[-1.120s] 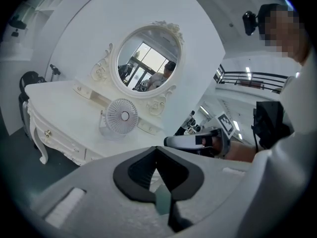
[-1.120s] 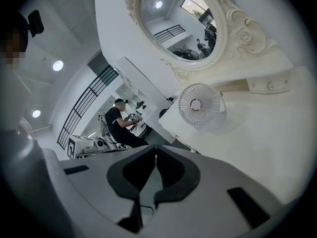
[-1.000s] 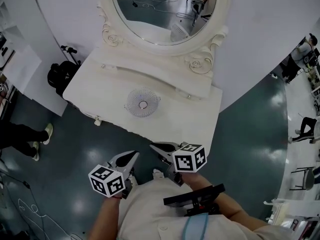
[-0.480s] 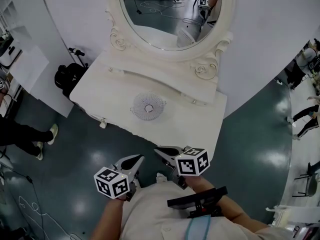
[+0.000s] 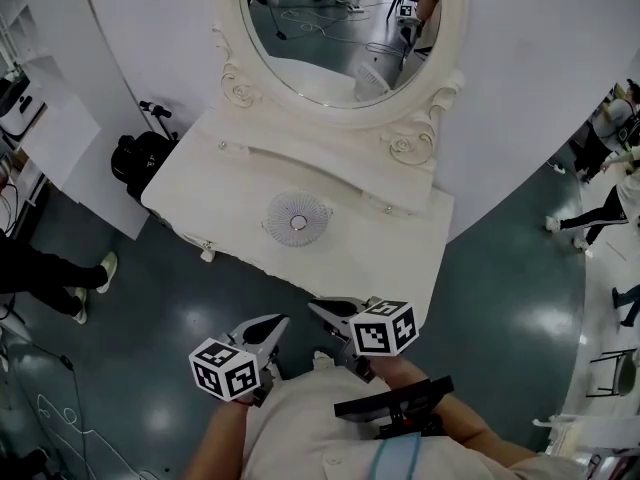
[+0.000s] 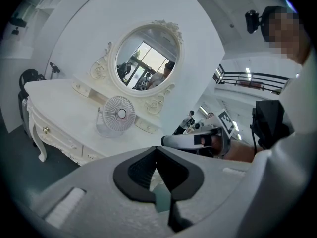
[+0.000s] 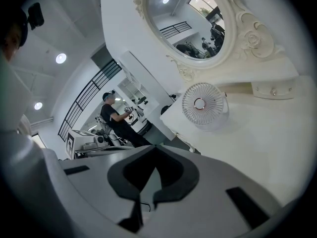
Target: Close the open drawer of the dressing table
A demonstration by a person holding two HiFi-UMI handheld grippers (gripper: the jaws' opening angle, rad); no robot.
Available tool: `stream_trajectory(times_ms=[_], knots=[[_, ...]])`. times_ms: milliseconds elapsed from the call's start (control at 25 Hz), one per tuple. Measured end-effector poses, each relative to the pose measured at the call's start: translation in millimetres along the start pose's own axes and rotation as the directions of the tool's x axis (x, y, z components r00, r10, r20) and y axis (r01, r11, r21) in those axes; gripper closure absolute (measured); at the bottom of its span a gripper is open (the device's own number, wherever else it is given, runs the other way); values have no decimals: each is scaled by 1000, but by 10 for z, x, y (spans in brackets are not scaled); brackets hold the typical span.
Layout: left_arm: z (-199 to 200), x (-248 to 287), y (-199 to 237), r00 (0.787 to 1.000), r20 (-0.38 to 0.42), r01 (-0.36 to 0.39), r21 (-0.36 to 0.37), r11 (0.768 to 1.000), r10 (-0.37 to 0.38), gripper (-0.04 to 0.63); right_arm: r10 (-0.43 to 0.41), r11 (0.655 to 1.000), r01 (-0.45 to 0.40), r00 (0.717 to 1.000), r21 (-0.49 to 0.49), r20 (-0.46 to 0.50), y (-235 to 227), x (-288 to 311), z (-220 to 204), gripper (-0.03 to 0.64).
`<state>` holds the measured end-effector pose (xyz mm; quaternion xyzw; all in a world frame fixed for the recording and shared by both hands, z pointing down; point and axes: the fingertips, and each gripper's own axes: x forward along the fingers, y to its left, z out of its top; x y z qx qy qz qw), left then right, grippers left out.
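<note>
1. A person is standing at the dressing table (image 5: 230, 193), holding both tools over the dark floor (image 5: 150, 358) just short of the table's front edge. Neither tool is touching anything.
2. The left tool (image 6: 157, 148) is clenched: its jaws are meeting at the tips and nothing is sitting between them.
3. The right tool (image 7: 156, 147) is clenched in the same way and gripping nothing. It is pointing towards the near right part of the worktop (image 5: 375, 253).
4. A small round fan (image 5: 297, 218) is standing upright near the middle of the worktop, in front of the oval mirror (image 5: 340, 28). It is the only loose thing showing there.
5. The front drawers (image 6: 58, 139), each with a small knob, are running along under the worktop's front edge. They are showing best in the left gripper view, well apart from both tools.
6. Small knobbed drawers (image 7: 271, 89) are sitting in the raised shelf beneath the mirror, behind the fan.
7. I cannot tell from these views which drawer is open, and no view is looking into any drawer, so their contents are staying hidden.
</note>
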<state>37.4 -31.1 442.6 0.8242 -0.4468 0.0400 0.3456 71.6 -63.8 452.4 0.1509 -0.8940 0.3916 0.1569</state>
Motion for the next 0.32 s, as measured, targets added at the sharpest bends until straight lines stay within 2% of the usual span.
stream_trajectory(times_ms=[320], knots=[[25,8,4,1000,-1,2,-2,1000,-2,586,0,1000,0,1000,0,-4,-2,0,11,601]])
